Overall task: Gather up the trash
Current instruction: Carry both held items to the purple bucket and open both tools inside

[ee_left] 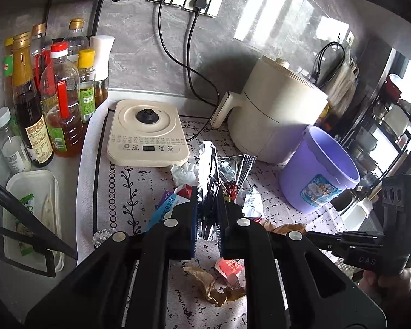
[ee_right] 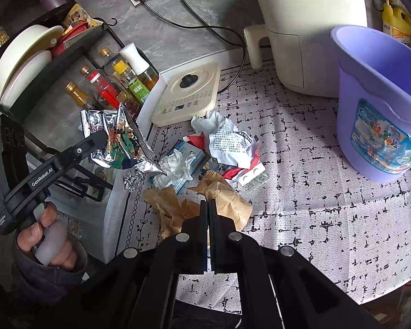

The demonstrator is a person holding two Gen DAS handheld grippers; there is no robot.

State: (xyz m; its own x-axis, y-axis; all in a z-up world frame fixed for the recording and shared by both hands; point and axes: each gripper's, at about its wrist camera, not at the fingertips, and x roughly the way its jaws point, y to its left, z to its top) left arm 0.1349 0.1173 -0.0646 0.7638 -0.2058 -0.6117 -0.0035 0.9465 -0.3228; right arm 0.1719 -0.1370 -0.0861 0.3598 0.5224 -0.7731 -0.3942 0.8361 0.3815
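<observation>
Left wrist view: the left gripper (ee_left: 207,196) is clamped on a silvery foil snack wrapper (ee_left: 209,164), which sticks up and forward from between its fingers. Beyond the tips sits a cream kettle base (ee_left: 148,134), and off to the right a purple bucket (ee_left: 317,170) stands beside a cream air fryer (ee_left: 276,109). Under the fingers there's crumpled brown paper (ee_left: 211,285) on the patterned mat (ee_left: 117,192). Right wrist view: the right gripper (ee_right: 207,203) has its fingers pressed together right at the edge of the brown paper (ee_right: 227,200), though I can't tell if they actually pinch it. The wrapper (ee_right: 117,137) hangs in the left gripper (ee_right: 106,137) up to the left, above the mat; the bucket (ee_right: 380,104) is far right.
</observation>
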